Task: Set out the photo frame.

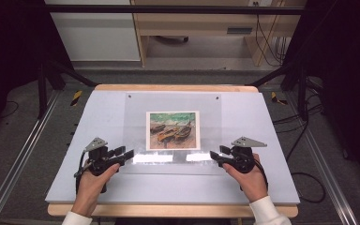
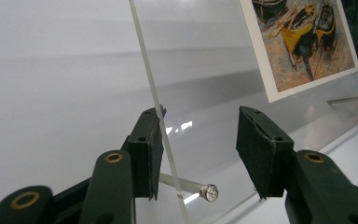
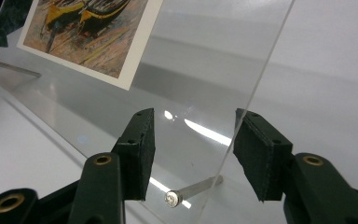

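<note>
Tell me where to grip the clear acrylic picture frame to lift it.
Grip the clear acrylic picture frame at its near two corners, coming in from each side edge. The thin sheets there project past the boat print, and the open left gripper and right gripper already straddle those edges beside the metal pins.

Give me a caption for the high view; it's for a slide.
Both grippers, left and right, open at the near corners of a clear acrylic frame holding a boat painting.

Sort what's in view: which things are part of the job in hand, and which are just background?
In the job:
- clear acrylic frame
- boat picture in it
- metal standoff pin, one at each near corner
- left gripper and right gripper, jaws open around the frame's corners

Just there:
- grey table mat
- wooden furniture behind
- floor cables
</note>
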Motion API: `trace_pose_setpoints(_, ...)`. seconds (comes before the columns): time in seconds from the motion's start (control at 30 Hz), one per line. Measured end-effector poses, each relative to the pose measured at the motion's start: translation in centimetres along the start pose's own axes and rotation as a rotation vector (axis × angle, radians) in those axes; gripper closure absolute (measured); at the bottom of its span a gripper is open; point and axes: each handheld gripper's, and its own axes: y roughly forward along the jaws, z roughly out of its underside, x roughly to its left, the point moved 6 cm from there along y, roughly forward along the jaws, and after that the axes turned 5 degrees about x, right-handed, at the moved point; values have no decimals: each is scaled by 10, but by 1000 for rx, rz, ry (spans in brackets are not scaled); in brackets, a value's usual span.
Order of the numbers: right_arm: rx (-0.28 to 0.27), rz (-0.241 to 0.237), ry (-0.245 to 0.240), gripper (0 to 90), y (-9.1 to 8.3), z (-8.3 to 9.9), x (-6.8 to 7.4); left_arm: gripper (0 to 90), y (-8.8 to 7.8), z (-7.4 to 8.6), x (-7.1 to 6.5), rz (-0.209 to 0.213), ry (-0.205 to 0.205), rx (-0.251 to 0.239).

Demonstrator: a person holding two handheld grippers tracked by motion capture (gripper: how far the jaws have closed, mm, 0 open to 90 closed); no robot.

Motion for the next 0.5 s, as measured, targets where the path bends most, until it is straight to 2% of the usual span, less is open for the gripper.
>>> trace_pose_setpoints(0.2,-5,7,-2,525,-3,4,2,534,-3,3,-2,-6,2,3)
trace_pose_setpoints(0.5,2,15,-8,571,-9,9,5,553,-7,8,-5,-30,31,13)
